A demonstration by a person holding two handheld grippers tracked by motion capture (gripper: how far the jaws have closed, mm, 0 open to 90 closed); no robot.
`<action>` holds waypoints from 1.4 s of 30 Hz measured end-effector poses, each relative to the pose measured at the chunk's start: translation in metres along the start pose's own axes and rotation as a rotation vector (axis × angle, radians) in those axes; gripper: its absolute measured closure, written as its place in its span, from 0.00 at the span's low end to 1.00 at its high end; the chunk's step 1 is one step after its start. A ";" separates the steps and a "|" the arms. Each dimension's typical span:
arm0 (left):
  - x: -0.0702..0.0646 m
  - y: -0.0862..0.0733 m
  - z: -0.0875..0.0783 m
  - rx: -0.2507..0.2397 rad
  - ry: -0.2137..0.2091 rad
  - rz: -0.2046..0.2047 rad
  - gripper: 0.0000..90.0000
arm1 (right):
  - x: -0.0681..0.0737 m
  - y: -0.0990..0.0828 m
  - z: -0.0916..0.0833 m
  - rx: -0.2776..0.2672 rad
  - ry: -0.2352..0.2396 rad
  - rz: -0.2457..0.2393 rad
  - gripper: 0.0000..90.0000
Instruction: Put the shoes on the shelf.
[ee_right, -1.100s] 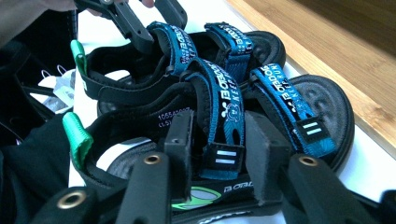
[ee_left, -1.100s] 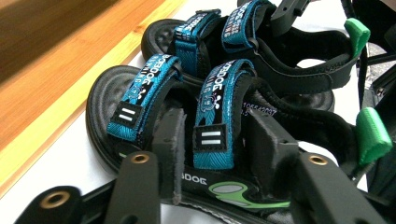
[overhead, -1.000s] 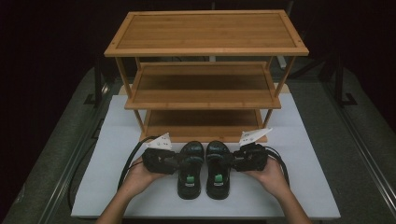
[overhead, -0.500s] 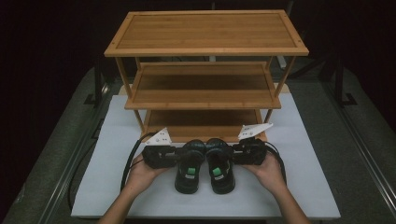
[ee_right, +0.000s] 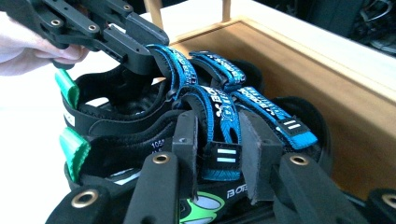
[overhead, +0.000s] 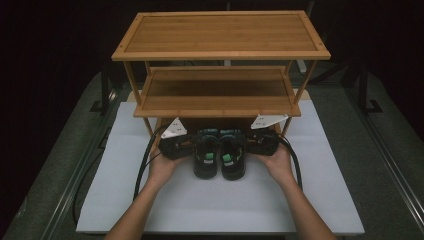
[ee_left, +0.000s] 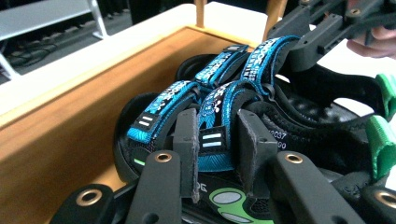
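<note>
The left hand-held gripper (overhead: 187,146) is clamped on a blue strap of the left sandal (overhead: 206,159), and the right hand-held gripper (overhead: 250,142) is clamped on a blue strap of the right sandal (overhead: 232,159). The two sandals sit side by side, touching, at the front edge of the bamboo shoe rack (overhead: 220,55), toes at its bottom shelf (ee_left: 70,121). The rack stands on the white desk (overhead: 220,205).
</note>
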State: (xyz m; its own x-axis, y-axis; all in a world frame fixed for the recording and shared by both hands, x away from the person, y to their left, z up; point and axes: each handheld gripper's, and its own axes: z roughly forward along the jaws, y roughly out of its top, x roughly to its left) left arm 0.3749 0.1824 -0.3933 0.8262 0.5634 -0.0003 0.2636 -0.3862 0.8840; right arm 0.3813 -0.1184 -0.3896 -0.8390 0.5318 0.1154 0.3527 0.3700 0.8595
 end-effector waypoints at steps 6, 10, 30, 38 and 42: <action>0.007 -0.001 0.009 -0.010 0.041 0.011 0.79 | -0.011 0.003 0.009 -0.039 -0.039 0.008 0.76; 0.011 -0.007 0.012 -0.014 0.024 -0.005 0.79 | -0.011 0.000 0.015 -0.038 -0.036 0.009 0.76; -0.006 -0.010 -0.020 0.079 -0.037 -0.009 0.30 | 0.010 -0.011 -0.018 -0.022 -0.069 0.029 0.29; -0.014 -0.038 -0.017 0.189 -0.011 0.012 0.09 | 0.017 -0.046 -0.015 0.071 -0.088 0.061 0.11; -0.015 -0.049 -0.007 0.233 -0.012 0.011 0.02 | 0.019 -0.056 -0.004 0.102 -0.096 0.038 0.11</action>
State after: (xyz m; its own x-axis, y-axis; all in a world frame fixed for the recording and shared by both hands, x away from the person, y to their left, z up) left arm 0.3463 0.1974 -0.4332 0.8350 0.5503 0.0020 0.3614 -0.5512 0.7521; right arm 0.3444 -0.1322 -0.4334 -0.7823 0.6157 0.0943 0.4277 0.4209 0.7999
